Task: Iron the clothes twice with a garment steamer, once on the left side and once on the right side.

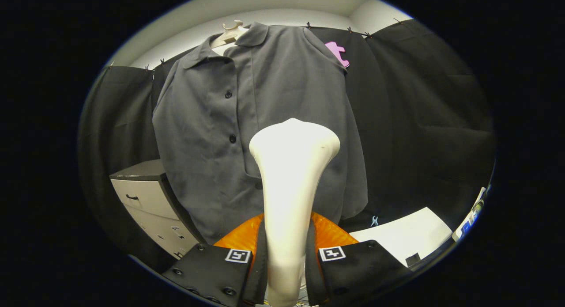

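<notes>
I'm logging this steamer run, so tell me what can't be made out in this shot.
- Steamer faceplate: turned away toward the shirt, so whether it touches the fabric is unclear.
- Shirt's lower middle: hidden behind the steamer.
- Steamer handle base: cut off below the gripper, whose jaws press on it.
- Cabinet: partly covered by the shirt.

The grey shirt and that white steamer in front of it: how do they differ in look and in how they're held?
The grey shirt is dark, soft cloth; the garment steamer is glossy cream-white and hard. The shirt hangs from a hanger against the booth wall; the steamer is clamped between the gripper's jaws, both fingers pressing its handle. The shirt spreads wide and flat; the steamer is narrow, flaring at its head. Both stand upright.
</notes>
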{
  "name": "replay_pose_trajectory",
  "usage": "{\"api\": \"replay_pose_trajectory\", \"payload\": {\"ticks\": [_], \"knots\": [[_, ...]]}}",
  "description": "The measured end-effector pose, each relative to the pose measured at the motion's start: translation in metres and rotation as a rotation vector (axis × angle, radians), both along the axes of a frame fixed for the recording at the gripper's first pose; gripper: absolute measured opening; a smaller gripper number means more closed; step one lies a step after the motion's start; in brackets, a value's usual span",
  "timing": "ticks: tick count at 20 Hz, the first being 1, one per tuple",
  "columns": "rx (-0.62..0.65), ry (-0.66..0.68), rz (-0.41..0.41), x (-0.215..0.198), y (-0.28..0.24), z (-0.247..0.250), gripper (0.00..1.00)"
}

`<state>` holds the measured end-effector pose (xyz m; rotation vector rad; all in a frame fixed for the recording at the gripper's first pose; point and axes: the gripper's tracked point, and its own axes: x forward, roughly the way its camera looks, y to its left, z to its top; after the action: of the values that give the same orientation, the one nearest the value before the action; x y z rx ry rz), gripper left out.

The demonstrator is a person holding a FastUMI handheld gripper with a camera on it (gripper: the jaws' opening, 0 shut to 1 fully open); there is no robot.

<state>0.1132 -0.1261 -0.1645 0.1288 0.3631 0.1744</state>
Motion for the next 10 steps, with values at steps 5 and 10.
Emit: {"api": "replay_pose_trajectory", "payload": {"ticks": [5, 10], "knots": [[-0.006, -0.079, 0.004, -0.017, 0.021, 0.049, 0.43], [-0.015, -0.159, 0.003, -0.036, 0.042, 0.091, 0.42]]}}
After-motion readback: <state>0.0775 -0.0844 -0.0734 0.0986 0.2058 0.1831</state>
